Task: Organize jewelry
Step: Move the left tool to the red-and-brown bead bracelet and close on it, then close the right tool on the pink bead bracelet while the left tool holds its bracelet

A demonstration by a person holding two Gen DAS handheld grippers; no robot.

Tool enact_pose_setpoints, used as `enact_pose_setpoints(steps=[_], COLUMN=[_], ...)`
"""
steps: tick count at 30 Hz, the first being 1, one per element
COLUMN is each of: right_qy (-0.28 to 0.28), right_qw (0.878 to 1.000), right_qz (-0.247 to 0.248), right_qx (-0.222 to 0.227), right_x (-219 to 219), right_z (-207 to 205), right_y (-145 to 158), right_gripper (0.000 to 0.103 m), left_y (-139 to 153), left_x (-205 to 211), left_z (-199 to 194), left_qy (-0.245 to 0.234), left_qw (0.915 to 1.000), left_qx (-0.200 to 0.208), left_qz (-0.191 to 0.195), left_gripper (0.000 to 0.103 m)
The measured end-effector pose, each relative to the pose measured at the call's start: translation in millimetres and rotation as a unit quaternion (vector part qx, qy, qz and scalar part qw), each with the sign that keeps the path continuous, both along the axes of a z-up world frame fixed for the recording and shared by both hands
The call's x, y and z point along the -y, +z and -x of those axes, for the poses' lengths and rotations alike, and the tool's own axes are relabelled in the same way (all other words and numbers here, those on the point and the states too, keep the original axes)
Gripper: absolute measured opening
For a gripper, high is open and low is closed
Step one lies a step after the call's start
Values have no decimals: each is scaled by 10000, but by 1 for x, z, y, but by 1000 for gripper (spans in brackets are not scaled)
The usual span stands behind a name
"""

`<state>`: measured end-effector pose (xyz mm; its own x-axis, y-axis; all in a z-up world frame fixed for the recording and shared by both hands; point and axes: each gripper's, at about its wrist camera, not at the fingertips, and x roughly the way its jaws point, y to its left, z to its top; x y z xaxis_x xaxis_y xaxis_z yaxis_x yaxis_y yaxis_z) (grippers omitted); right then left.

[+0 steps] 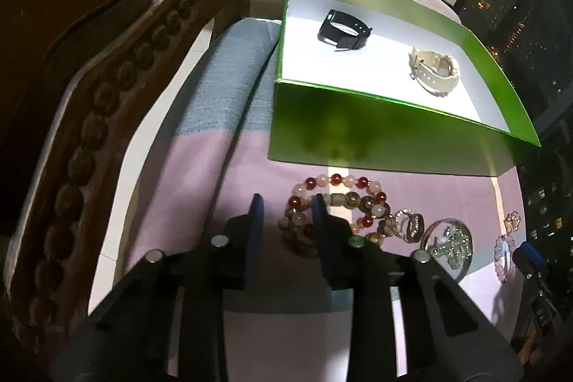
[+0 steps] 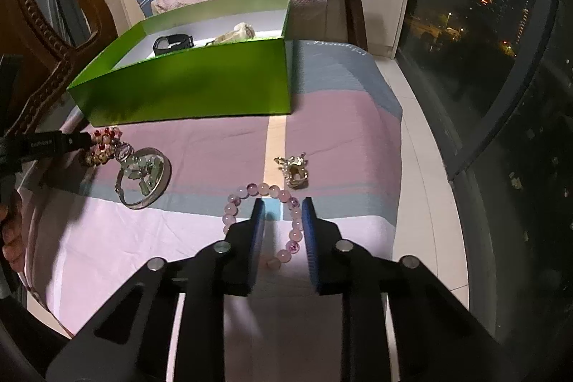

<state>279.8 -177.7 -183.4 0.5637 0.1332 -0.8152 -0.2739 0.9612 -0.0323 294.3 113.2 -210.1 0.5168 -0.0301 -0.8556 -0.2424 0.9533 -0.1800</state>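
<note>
While both grippers hover low over the striped cloth (image 2: 340,138), the jewelry lies divided: a black watch (image 1: 343,30) and a cream watch (image 1: 435,69) already sit inside the green box (image 1: 376,135), the rest still lies loose in front of it. Left gripper (image 1: 286,203): jaws apart, holding nothing, its right finger over the pile of red-and-brown bead bracelets (image 1: 336,210), its left finger clear of it. Right gripper (image 2: 283,206): jaws apart, empty, straddling one side of the pink bead bracelet (image 2: 265,213). Near the bracelet lies a gold brooch-like piece (image 2: 293,169); a bangle with pale green beads (image 2: 143,176) and a ring (image 1: 410,224) lie just beside the bead pile.

Handling, as a judgement: strung beads are probably light, limp and smooth, so a strand would sag and roll; pinching across the cord between two beads should hold better than squeezing a single bead. The bangle looks stiff; grip its rim. The brooch-like piece appears delicate.
</note>
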Motion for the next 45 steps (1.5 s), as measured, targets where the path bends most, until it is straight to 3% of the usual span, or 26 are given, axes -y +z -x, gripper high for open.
enact_pose_setpoints(steps=[9,12,17,21,22,28,30,33,40,41,42,45], right_qy=[25,81,-10,-117,-140,-223,-167,-118,-88,-45,8,19], right_qw=[10000,9998,9999,9994,9993,9996,9997,9998,9999,9999,10000,9999], right_qz=[92,22,-111,-262,-240,-168,-152,-180,92,129,82,-111], right_qx=[-28,-181,-34,215,241,45,32,28,6,18,-11,-109], right_x=[-3,-4,2,13,15,21,16,12,3,1,0,2], right_z=[0,0,3,7,7,1,1,2,1,1,1,2], right_y=[-6,-10,-1,11,11,1,-1,-1,-10,-10,-11,-9], right_gripper=[0,0,0,2,7,10,10,18,19,17,8,8], left_y=[-2,-1,15,37,42,86,95,107,117,119,120,125], left_x=[2,1,0,7,10,32,35,39,45,46,47,46], left_z=[-1,-1,8,21,25,53,59,70,89,92,95,107], left_qy=[-47,-54,-38,-228,-282,-692,-766,-857,-960,-961,-961,-935], left_qw=[9999,9998,9987,9960,9951,9856,9837,9818,9803,9802,9803,9807], left_qx=[93,158,486,831,915,1537,1624,1694,1729,1731,1728,1719], left_qz=[74,95,125,246,245,97,76,65,-6,-6,-12,0], left_gripper=[10,8,8,8,8,8,8,8,8,8,8,8])
